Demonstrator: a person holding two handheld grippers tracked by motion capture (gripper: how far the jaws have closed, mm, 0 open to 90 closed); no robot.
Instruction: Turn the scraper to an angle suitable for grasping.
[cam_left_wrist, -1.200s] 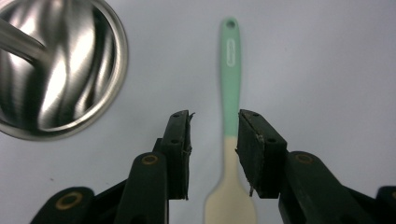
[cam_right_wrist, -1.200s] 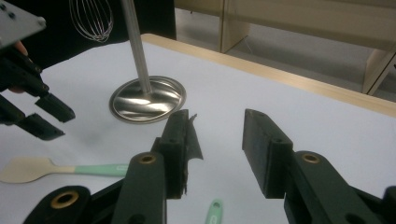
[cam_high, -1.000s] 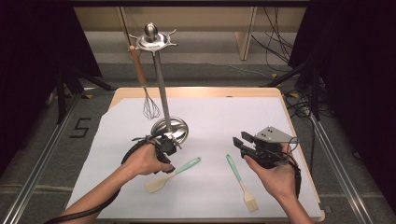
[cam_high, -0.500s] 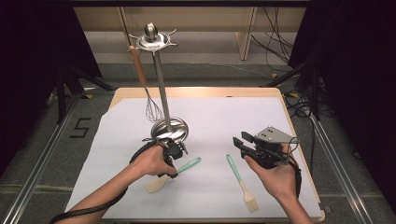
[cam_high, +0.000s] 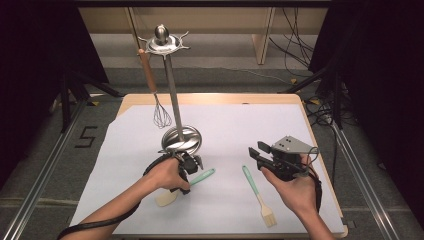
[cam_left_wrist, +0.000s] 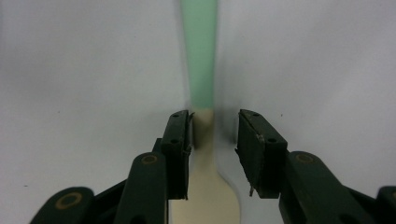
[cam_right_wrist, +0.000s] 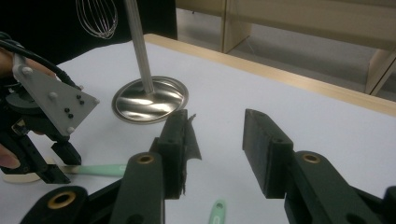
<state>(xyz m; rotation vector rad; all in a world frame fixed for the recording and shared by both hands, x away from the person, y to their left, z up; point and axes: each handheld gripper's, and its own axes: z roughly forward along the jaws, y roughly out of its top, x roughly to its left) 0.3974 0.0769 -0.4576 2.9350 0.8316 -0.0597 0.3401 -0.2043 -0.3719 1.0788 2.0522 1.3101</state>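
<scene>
Spatula (cam_left_wrist: 201, 140) | near table's front-left, long axis running straight between left gripper (cam_left_wrist: 214, 135) jaws | jaws apart, straddling neck, not gripping | right gripper (cam_high: 260, 152) parted, empty, farther off

Matt green-handled spatula (cam_left_wrist: 201, 60); polished metal stand (cam_high: 181, 139).

We see a wooden table (cam_high: 300, 102) almost wholly covered by a white sheet (cam_high: 235, 125). On the sheet, left of centre, stands the round metal base of a utensil stand (cam_high: 181, 138). Nearer, a spatula (cam_high: 187, 184) with a green handle lies slantwise, and to its right a green-handled pastry brush (cam_high: 257, 195) lies with its bristles at the near end.
</scene>
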